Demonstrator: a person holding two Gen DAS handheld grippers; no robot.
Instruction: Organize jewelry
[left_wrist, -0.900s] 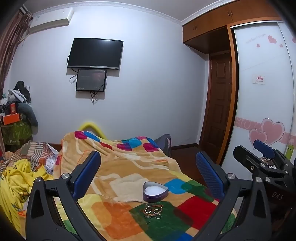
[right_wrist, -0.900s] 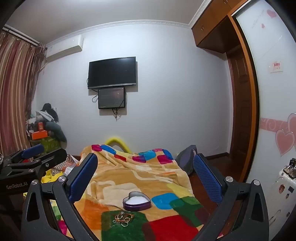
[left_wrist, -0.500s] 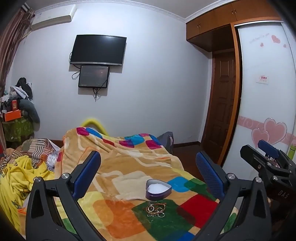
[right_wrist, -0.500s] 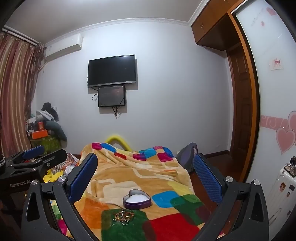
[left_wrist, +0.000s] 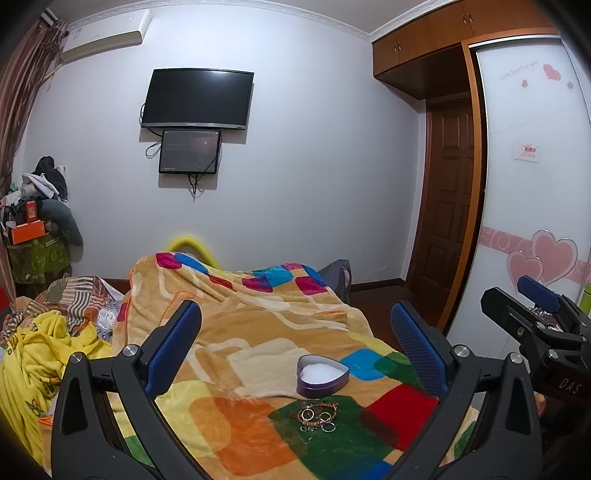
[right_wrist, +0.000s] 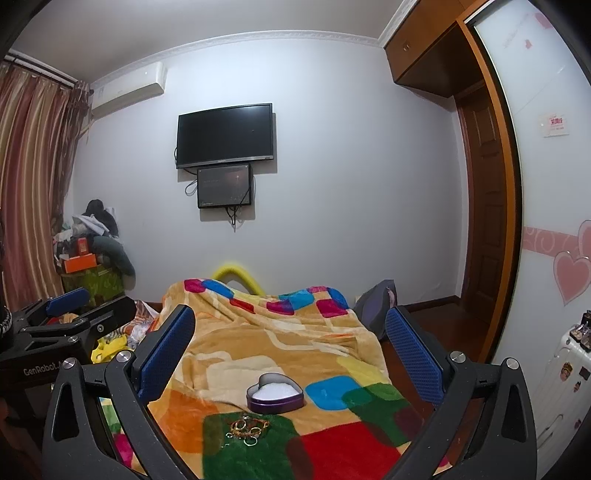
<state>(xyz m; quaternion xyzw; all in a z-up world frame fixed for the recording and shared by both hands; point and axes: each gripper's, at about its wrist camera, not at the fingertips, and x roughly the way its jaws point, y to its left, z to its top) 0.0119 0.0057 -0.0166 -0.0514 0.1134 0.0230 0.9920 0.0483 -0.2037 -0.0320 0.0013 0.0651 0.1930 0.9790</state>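
- Two grippers, both spread wide and holding nothing: the left gripper (left_wrist: 295, 345) and the right gripper (right_wrist: 290, 341) hang above the bed, well short of the jewelry.
- The jewelry (left_wrist: 317, 415) is a small tangled heap of rings and a bracelet on the green patch of the blanket (left_wrist: 258, 332), just in front of the heart-shaped tin (left_wrist: 322, 376), which sits open with a white lining.
- My read: this is the approach, nothing is picked up yet.
- To do it well, I'd drop one gripper low and line its fingers up on either side of a single piece, not the whole pile.
- That blanket is soft and fuzzy, so pressing down could bury a ring. Come in shallow and close gently.
- The other gripper could steady the tin so it doesn't tip on the fabric.
- The pieces look too small to tell apart from here, so get closer before committing.
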